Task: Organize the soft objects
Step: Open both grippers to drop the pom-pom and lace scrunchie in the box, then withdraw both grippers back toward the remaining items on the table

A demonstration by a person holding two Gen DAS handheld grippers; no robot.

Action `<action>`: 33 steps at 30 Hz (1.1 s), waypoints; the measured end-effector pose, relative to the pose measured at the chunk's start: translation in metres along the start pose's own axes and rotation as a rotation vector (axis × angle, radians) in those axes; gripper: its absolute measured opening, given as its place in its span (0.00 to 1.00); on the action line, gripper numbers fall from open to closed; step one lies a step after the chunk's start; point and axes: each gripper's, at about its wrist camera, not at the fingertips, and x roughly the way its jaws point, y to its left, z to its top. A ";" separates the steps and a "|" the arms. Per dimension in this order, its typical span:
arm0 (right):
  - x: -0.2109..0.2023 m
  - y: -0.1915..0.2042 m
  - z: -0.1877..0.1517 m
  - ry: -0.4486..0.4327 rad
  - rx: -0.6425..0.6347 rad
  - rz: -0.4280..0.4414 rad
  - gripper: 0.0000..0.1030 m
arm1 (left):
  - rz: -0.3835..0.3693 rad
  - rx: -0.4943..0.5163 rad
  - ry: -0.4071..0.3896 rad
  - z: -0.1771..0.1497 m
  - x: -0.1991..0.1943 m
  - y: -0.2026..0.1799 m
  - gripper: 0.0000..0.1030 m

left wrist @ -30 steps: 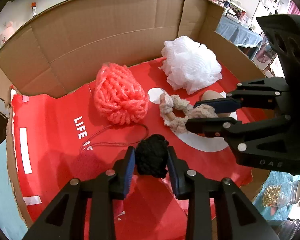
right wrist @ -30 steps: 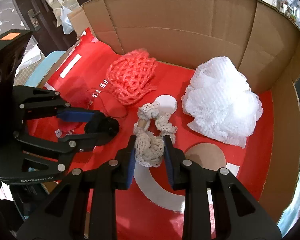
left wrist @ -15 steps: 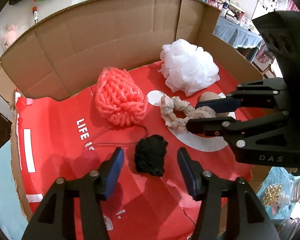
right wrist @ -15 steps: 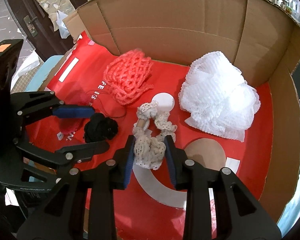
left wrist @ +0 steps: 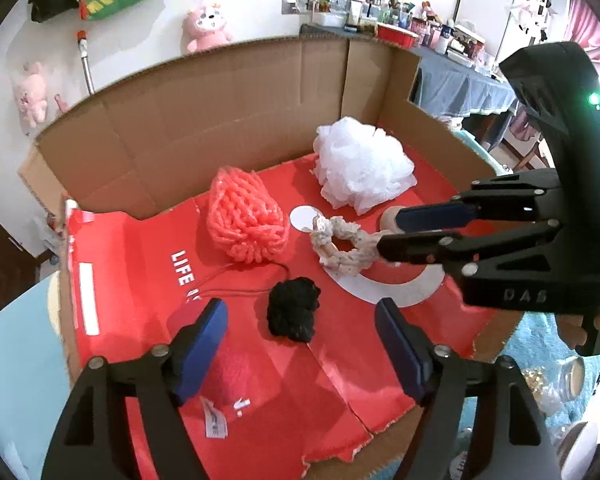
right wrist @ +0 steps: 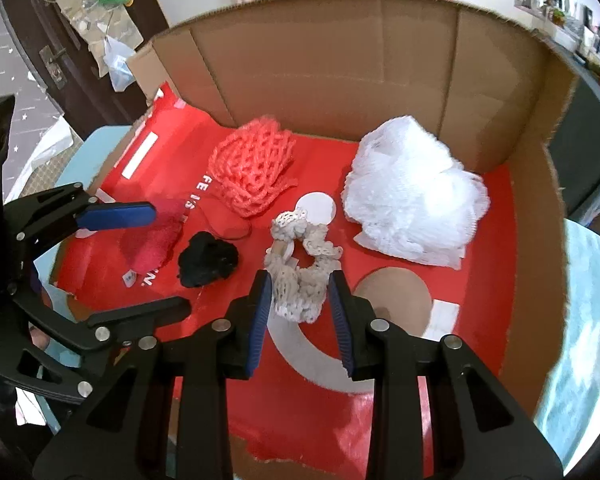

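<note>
Open cardboard box (left wrist: 204, 120), floor lined with a red printed sheet (left wrist: 140, 292). Left claw (left wrist: 300, 332) stands wide, its jaws having just been opening; the black scrunchie (left wrist: 293, 313) lies on the red sheet between and just beyond the blue pads (left wrist: 202, 344), touching neither. Right claw (right wrist: 300, 300) is narrow, its pads pressing both sides of the cream lace scrunchie (right wrist: 300, 276), which rests on the sheet by a white disc (right wrist: 316, 209). Coral knitted bundle (left wrist: 246, 220) sits toward the back wall, left of the cream scrunchie. White mesh puff (left wrist: 362, 170) sits at the back right, near the box corner. A red fuzzy piece (right wrist: 152, 240) lies just left of the black scrunchie in the right wrist view, under the left claw's upper finger. A thin dark cord (left wrist: 244, 278) loops between the coral bundle and the black scrunchie.
</note>
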 end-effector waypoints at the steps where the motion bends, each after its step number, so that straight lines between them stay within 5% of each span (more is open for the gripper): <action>1: -0.006 0.000 -0.001 -0.010 0.003 -0.002 0.28 | -0.002 -0.006 -0.009 -0.002 -0.005 0.000 0.77; 3: -0.017 0.002 -0.003 -0.027 0.007 -0.013 0.38 | -0.007 -0.023 -0.030 -0.004 -0.016 -0.001 0.81; 4: -0.023 0.003 -0.004 -0.037 0.006 -0.023 0.62 | -0.009 -0.034 -0.050 -0.006 -0.026 -0.003 0.82; 6: -0.042 0.007 -0.008 -0.091 -0.004 -0.050 0.74 | -0.015 -0.048 -0.083 -0.009 -0.040 -0.005 0.86; 18: -0.164 0.037 -0.059 -0.297 0.001 -0.083 0.82 | -0.065 -0.120 -0.327 -0.053 -0.151 -0.041 1.00; 24: -0.212 0.060 -0.106 -0.409 -0.016 -0.092 0.84 | -0.018 -0.121 -0.427 -0.089 -0.187 -0.071 1.00; 29: -0.243 0.085 -0.152 -0.514 -0.065 -0.157 0.87 | 0.103 -0.098 -0.539 -0.126 -0.209 -0.099 1.00; 33: -0.256 0.098 -0.187 -0.580 -0.072 -0.176 0.87 | 0.110 -0.095 -0.604 -0.152 -0.219 -0.118 1.00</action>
